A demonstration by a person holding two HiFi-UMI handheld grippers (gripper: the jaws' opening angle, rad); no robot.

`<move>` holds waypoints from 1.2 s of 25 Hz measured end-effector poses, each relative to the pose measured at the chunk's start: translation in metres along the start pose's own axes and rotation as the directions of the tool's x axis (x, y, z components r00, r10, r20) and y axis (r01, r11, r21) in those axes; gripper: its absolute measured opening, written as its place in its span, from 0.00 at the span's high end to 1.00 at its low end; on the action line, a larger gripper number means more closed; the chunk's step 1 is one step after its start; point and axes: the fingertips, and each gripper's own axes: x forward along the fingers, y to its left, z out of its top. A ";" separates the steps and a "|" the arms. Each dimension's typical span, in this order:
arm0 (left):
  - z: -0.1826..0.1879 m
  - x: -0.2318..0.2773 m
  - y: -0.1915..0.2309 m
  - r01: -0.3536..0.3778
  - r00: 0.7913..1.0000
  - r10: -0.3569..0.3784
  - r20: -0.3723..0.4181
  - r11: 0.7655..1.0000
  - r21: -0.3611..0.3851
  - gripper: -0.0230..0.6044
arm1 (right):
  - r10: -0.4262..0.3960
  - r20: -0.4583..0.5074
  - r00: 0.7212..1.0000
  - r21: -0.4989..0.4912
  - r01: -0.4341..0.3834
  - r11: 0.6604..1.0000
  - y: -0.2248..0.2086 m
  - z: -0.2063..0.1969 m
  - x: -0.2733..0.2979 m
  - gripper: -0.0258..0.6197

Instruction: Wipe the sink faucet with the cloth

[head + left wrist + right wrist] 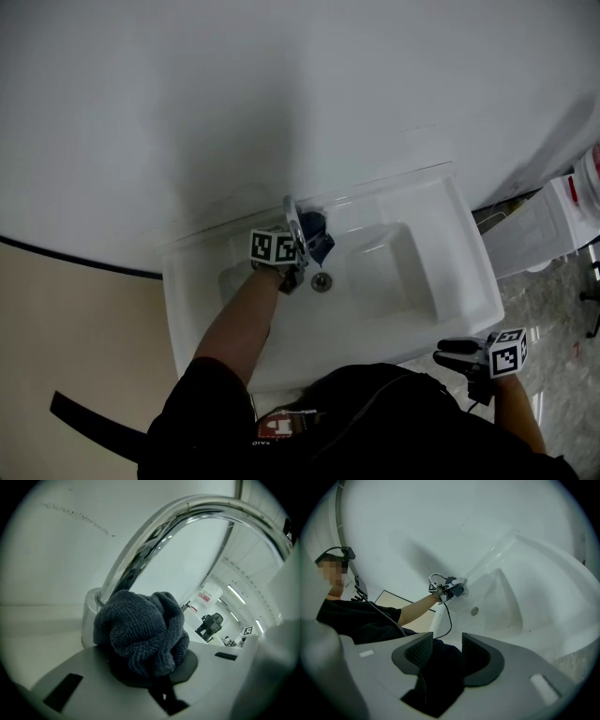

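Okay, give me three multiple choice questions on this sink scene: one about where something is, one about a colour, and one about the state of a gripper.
1. Where is the cloth?
A. In the left gripper, at the faucet
B. In the right gripper
C. Lying loose in the sink

2. What colour is the cloth?
A. White
B. Dark blue
C. Red

3. How is the right gripper?
A. Shut on the cloth
B. Shut on the faucet
C. Open, with nothing held

Answers:
1. A: the left gripper view shows the cloth bunched in its jaws, right at the foot of the chrome faucet.
2. B: it looks dark blue in the head view and in the left gripper view.
3. C: its own view shows the jaws standing apart with nothing gripped, off the sink's front corner.
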 end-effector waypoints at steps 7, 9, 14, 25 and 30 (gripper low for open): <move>-0.018 0.023 0.003 -0.099 0.987 0.117 -0.107 0.983 0.157 0.92 | -0.026 0.020 0.999 0.039 0.025 0.999 -0.015 -0.011 -0.014 0.67; -0.018 0.023 0.004 -0.084 0.991 0.102 -0.082 0.976 0.202 0.92 | -0.024 0.022 0.999 0.038 0.024 0.999 -0.014 -0.011 -0.013 0.67; -0.034 0.016 -0.009 0.024 0.998 -0.009 -0.069 0.976 0.216 0.92 | -0.016 0.022 1.000 0.029 0.015 0.999 -0.010 -0.006 -0.010 0.67; -0.023 -0.126 0.017 -0.402 0.877 0.475 -0.069 0.807 0.433 0.92 | 0.101 0.013 0.995 -0.030 -0.101 0.994 -0.013 0.015 -0.002 0.67; 0.097 -0.179 -0.054 -0.473 0.789 0.612 0.057 0.546 0.691 0.92 | 0.186 -0.007 0.982 -0.066 -0.186 0.980 -0.025 0.046 -0.006 0.67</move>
